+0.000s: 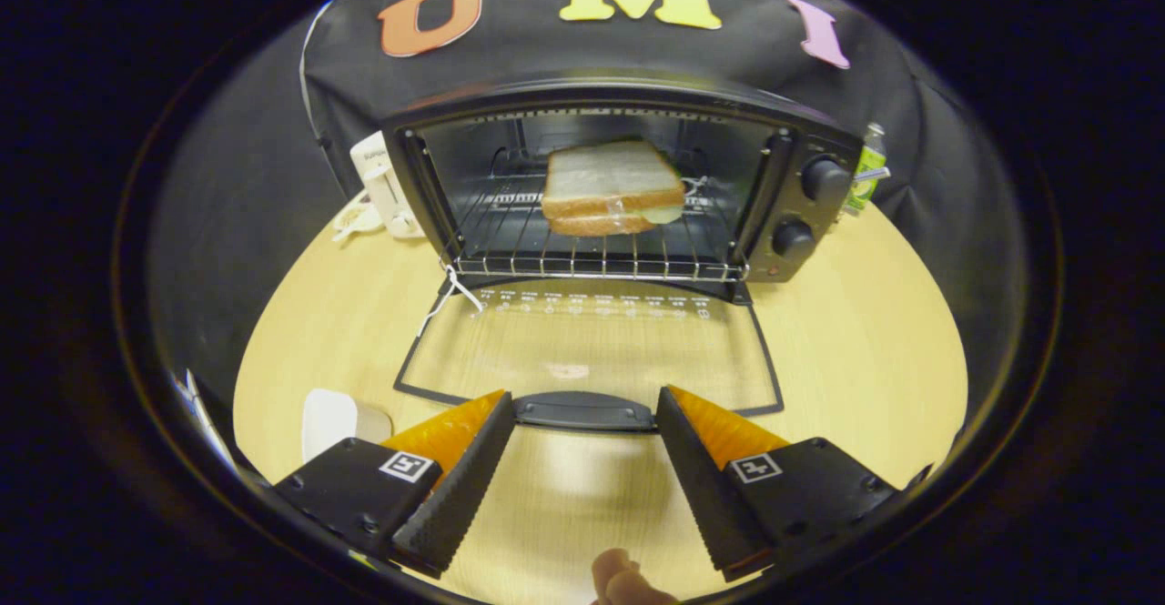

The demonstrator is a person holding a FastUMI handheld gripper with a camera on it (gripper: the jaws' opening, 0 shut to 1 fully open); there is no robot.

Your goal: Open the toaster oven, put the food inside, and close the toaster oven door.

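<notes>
A black toaster oven (801, 196) stands on the round wooden table (856, 350), its glass door (587, 350) folded down flat toward me. Inside, a wrapped sandwich (612, 188) of white bread lies on the wire rack (592, 255). My gripper (582, 405) is open, with nothing between its fingers. The two fingertips sit at either end of the door's dark handle (582, 410), which lies just ahead of the gap between them.
A white appliance (387, 188) stands left of the oven, with a small pale item in front of it. A green-labelled bottle (866, 173) peeks out behind the oven's right side. A white object (329, 418) lies on the table by the left finger. A fingertip (619, 578) shows below.
</notes>
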